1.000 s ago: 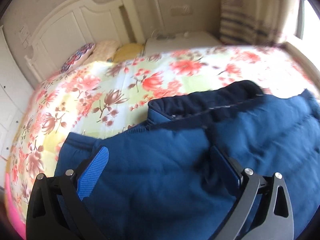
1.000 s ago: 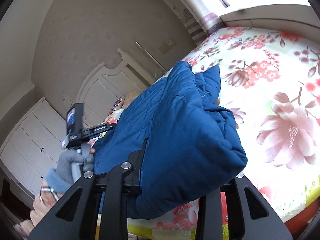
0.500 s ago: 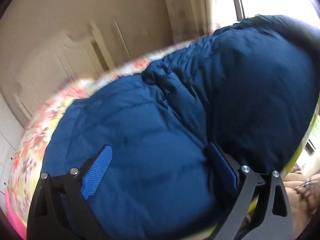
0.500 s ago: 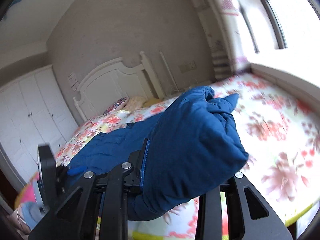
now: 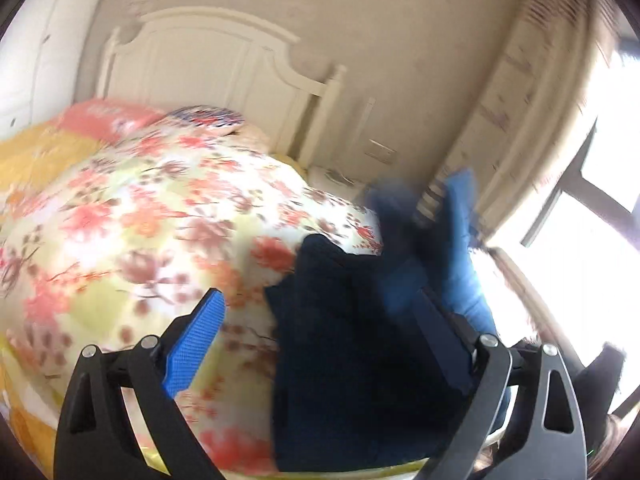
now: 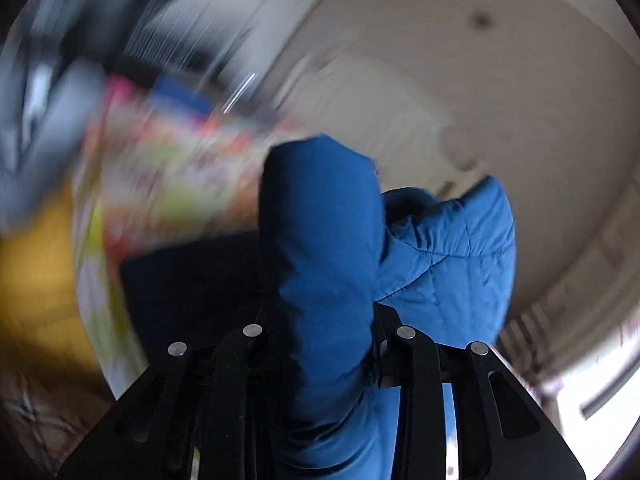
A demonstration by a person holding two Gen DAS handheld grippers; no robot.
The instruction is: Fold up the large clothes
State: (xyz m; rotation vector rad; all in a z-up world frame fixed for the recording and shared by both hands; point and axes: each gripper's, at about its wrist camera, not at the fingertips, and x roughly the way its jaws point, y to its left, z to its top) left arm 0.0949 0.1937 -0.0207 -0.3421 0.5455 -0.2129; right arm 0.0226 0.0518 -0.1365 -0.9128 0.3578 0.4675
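Note:
A padded blue jacket (image 5: 360, 360) lies bunched on the flowered bed cover (image 5: 140, 220), its dark lining up and one lighter blue part sticking up behind. My left gripper (image 5: 318, 294) stands open over it. Its left blue pad (image 5: 196, 340) is over bare bed cover, and the jacket rests against the right finger (image 5: 440, 344). In the right wrist view my right gripper (image 6: 320, 320) is shut on a thick fold of the jacket (image 6: 328, 220), which bulges up between the fingers. That view is heavily blurred and tilted.
A white headboard (image 5: 208, 52) and pillows (image 5: 208, 118) stand at the far end of the bed. A curtain (image 5: 532, 80) and a bright window (image 5: 600, 160) are on the right. The bed's edge runs along the bottom of the left wrist view.
Both hands have swung fast across the bed. The jacket filled the left view and now sits at its right, with bed cover showing at left. The right gripper has rolled over, still clamped on the fold.

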